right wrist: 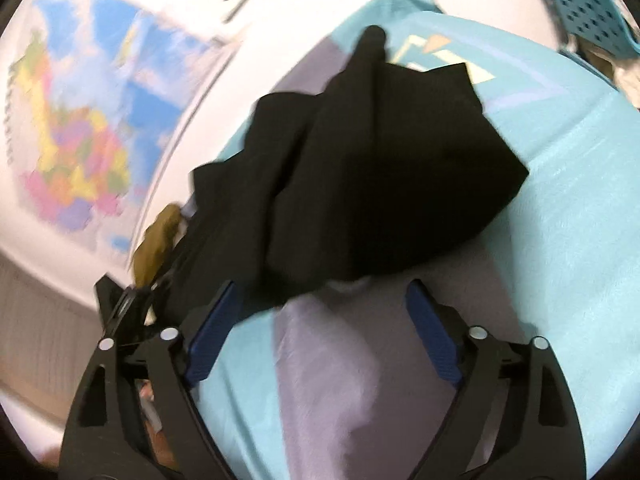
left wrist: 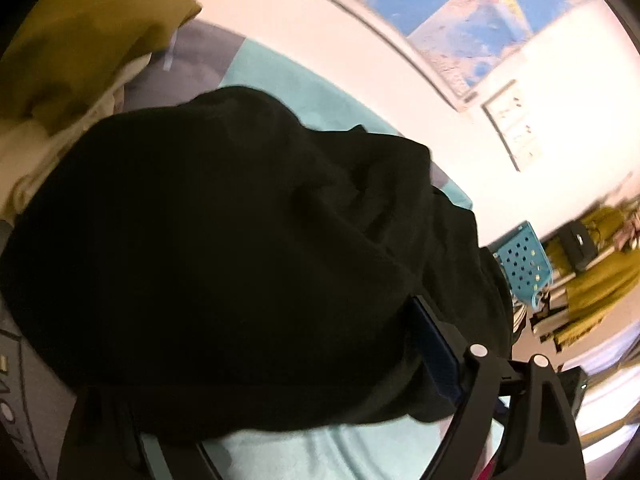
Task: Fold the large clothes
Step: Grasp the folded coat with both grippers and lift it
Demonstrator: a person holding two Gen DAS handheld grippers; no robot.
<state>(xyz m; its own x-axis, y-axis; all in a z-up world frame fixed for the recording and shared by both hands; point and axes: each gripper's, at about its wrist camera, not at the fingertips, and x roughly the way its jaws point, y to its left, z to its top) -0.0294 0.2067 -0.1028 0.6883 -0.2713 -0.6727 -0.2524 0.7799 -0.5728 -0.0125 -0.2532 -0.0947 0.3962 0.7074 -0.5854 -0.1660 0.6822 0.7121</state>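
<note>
Black garment (right wrist: 384,168); teal-lilac sheet (right wrist: 560,240); blue perforated basket (left wrist: 522,266); multicoloured map (right wrist: 80,140)

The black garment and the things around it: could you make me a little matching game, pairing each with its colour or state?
Things:
1. crumpled fabric garment
2. perforated plastic basket
3. right tongs
4. bunched cloth at the bed's edge

Colour or state:
A. open, nothing between the pads
B. olive-yellow
C. black, lying on the bedsheet
D. turquoise with round holes

Pairs: 1-C, 2-D, 3-A, 4-B
</note>
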